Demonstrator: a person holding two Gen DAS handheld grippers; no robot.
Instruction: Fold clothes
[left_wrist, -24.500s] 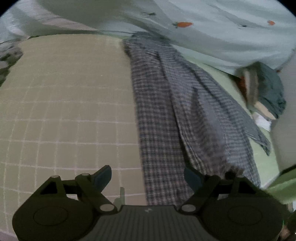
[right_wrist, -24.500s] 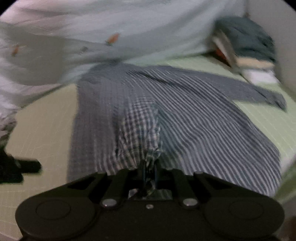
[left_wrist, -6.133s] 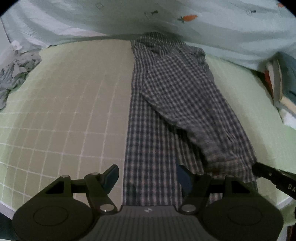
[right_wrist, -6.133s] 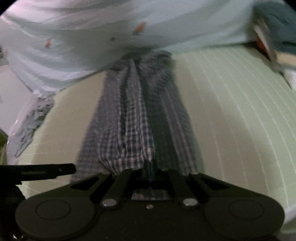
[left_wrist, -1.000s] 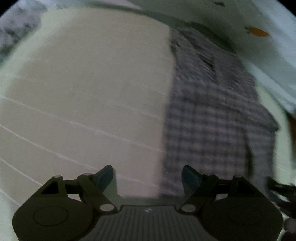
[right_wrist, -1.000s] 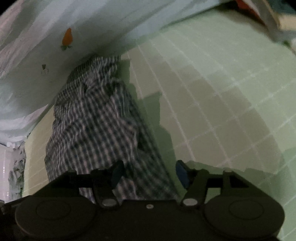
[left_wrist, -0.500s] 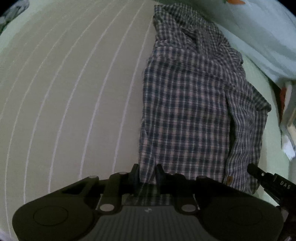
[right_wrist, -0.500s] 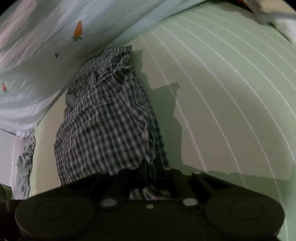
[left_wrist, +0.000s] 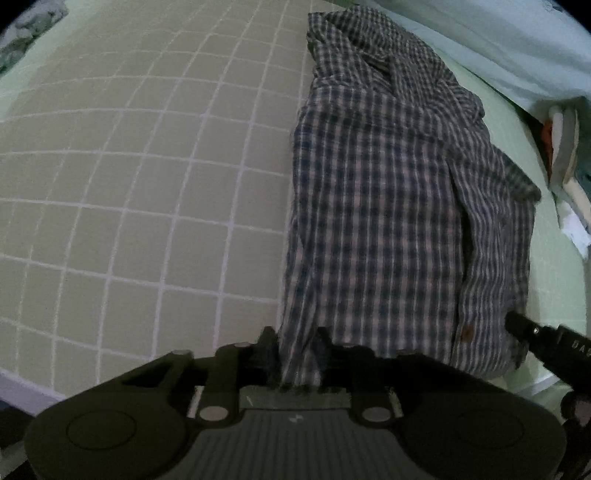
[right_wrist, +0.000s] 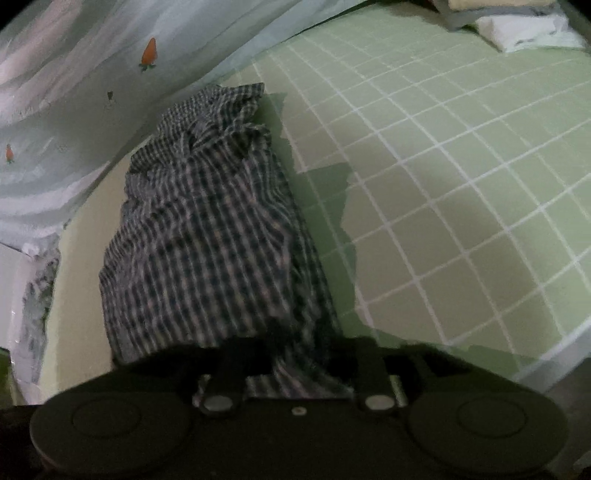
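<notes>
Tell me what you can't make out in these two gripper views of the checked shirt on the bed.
- Left wrist view: the near hem of the checked shirt is hidden behind the left gripper, whose jaws are shut on it.
- Left wrist view: the stack of items is cut off by the right edge.
- Right wrist view: the shirt's near edge is blurred and covered by the right gripper.
- Right wrist view: the fabric pile at the left is too dim to identify.

- A pale green mattress cover (left_wrist: 140, 177) with a white grid pattern is seen spread underneath.
- A light sheet (right_wrist: 74, 110) printed with small carrots is draped along the far edge.
- A stack of folded items (left_wrist: 565, 155) is seen at the right.
- Crumpled grey fabric (left_wrist: 22, 40) is glimpsed at the upper left corner.
</notes>
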